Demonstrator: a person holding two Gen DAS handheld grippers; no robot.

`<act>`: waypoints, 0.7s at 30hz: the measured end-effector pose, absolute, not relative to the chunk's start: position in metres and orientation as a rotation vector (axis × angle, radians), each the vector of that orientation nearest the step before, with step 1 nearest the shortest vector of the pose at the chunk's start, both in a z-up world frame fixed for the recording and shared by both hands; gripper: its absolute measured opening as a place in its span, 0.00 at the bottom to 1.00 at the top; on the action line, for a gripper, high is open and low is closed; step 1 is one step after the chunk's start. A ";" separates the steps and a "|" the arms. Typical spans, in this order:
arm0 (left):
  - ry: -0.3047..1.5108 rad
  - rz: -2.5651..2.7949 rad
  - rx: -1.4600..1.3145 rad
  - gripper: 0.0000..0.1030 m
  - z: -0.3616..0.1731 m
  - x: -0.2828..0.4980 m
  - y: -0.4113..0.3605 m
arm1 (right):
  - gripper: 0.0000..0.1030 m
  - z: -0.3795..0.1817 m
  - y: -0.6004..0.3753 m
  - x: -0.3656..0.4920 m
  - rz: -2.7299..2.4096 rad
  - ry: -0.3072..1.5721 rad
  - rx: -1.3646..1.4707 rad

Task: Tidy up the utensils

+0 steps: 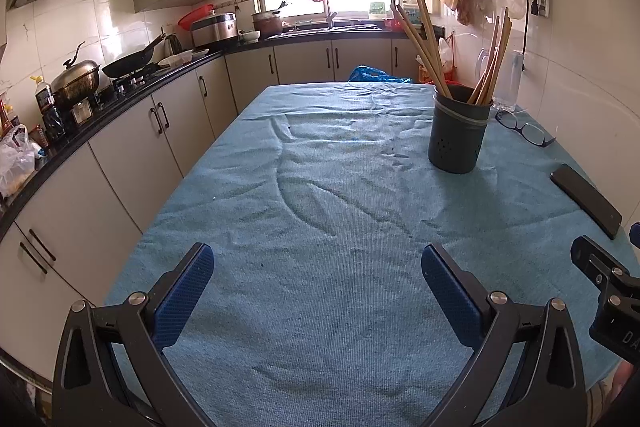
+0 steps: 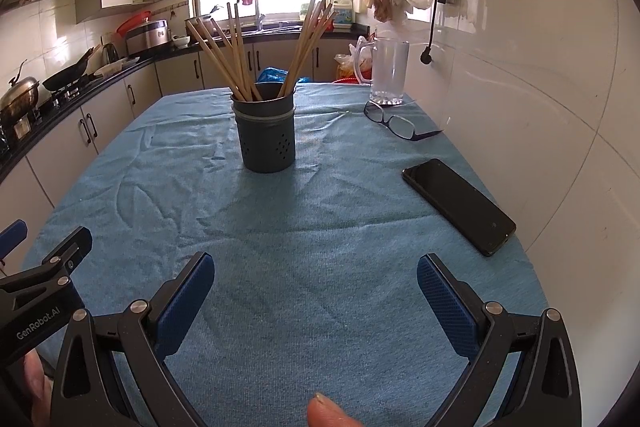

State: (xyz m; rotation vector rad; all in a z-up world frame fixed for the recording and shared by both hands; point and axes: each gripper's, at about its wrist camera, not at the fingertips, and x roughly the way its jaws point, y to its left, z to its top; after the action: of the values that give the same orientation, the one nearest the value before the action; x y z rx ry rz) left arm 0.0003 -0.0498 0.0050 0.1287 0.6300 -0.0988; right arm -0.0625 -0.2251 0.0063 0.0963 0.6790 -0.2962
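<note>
Blue cloth [image 2: 320, 227] covers the table; kitchen counter [image 1: 160, 75] left.

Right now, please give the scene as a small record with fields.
surface: table with blue cloth
holder: dark utensil holder, upright
contents: wooden chopsticks standing in holder
right of holder: black phone, eyeglasses, glass mug
left gripper: open, empty
right gripper: open, empty

My left gripper [image 1: 318, 265] gapes wide, empty, held low. My right gripper [image 2: 316, 275] likewise wide, empty, just beside it, level.
</note>
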 end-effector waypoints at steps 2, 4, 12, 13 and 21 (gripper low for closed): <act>0.631 -0.099 0.129 1.00 0.005 0.000 -0.050 | 1.00 0.006 -0.225 -0.062 -0.295 0.680 0.096; 0.632 -0.100 0.130 1.00 0.004 0.001 -0.050 | 1.00 0.006 -0.226 -0.062 -0.295 0.682 0.097; 0.633 -0.100 0.130 1.00 0.004 0.001 -0.050 | 1.00 0.003 -0.226 -0.060 -0.293 0.688 0.101; 0.632 -0.100 0.130 1.00 0.004 0.001 -0.050 | 1.00 0.003 -0.226 -0.060 -0.293 0.688 0.101; 0.633 -0.101 0.130 1.00 0.004 0.000 -0.050 | 1.00 0.003 -0.224 -0.060 -0.291 0.693 0.100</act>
State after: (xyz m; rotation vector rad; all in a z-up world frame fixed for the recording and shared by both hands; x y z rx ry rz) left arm 0.0004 -0.0502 0.0041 0.1304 0.6331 -0.1005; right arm -0.0603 -0.2244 0.0027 0.0995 0.6928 -0.2910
